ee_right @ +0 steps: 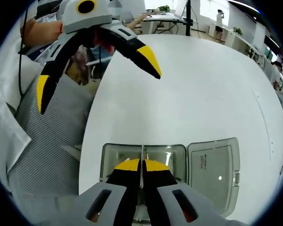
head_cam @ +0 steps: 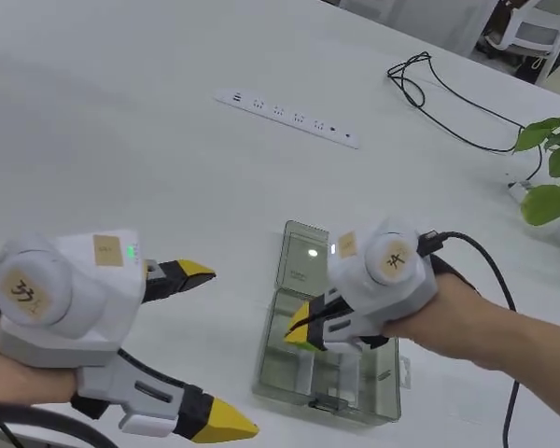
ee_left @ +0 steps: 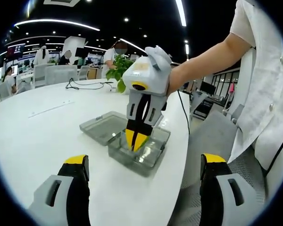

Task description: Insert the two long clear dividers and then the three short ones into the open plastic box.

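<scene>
The open clear plastic box lies on the white table with its lid folded flat behind it. My right gripper points down into the box, shut on a thin clear divider that I see edge-on between its yellow tips. In the right gripper view the tips hang over the box, with the lid to the right. My left gripper is held open to the left of the box, holding nothing. The left gripper view looks at the box and the right gripper.
A white power strip lies further back on the table. A black cable runs at the far right beside a green plant. The table's near edge is just below the box. People sit at desks in the background.
</scene>
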Available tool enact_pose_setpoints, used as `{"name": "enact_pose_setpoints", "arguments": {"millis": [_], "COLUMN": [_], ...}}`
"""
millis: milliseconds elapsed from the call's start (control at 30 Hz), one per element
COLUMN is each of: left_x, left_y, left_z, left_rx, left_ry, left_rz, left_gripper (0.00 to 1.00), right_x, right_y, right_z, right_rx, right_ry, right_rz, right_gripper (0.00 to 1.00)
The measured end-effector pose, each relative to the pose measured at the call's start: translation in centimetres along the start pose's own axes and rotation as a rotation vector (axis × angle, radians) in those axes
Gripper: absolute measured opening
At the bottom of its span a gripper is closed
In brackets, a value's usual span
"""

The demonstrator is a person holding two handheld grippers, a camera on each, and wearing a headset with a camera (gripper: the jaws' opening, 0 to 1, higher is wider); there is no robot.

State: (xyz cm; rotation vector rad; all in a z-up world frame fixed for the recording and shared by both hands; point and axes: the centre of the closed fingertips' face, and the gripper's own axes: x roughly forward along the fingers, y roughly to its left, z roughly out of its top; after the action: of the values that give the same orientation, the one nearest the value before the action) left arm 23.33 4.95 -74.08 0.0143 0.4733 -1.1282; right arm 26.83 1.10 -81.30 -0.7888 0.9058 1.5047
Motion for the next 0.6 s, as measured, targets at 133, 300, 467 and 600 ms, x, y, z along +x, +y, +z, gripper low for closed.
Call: {"name": "enact_pose_setpoints", "arguments": {"millis": [133, 300, 467, 600], "left_x": [0.11, 0.27, 0.39, 0.31], "left_y": [0.08, 0.07, 0.02, 0.07], "left_z": [0.08, 0.11, 0.24, 0.33], "left_rx": [-0.001, -0.001, -0.004, -0.005], "left_ry": [-0.002, -0.002, -0.005, -0.006], "left_rz": [0.001, -0.002, -0.004, -0.001], "left_gripper": [1.00, 1.00, 1.00, 1.00], "right_x": [0.27, 0.39, 0.46, 0.57], "right_y": [0.03, -0.04, -0.09, -0.11], "right_z": [-0.22, -0.31, -0.39, -0.46], "right_rx": [-0.016, -0.030, -0.025, -0.014], "right_ry": [0.018, 0.038, 0.042, 0.042], "right_rz": [-0.009, -0.018, -0.023, -0.025], "right_gripper": [0.03, 0.03, 0.03, 0.03]}}
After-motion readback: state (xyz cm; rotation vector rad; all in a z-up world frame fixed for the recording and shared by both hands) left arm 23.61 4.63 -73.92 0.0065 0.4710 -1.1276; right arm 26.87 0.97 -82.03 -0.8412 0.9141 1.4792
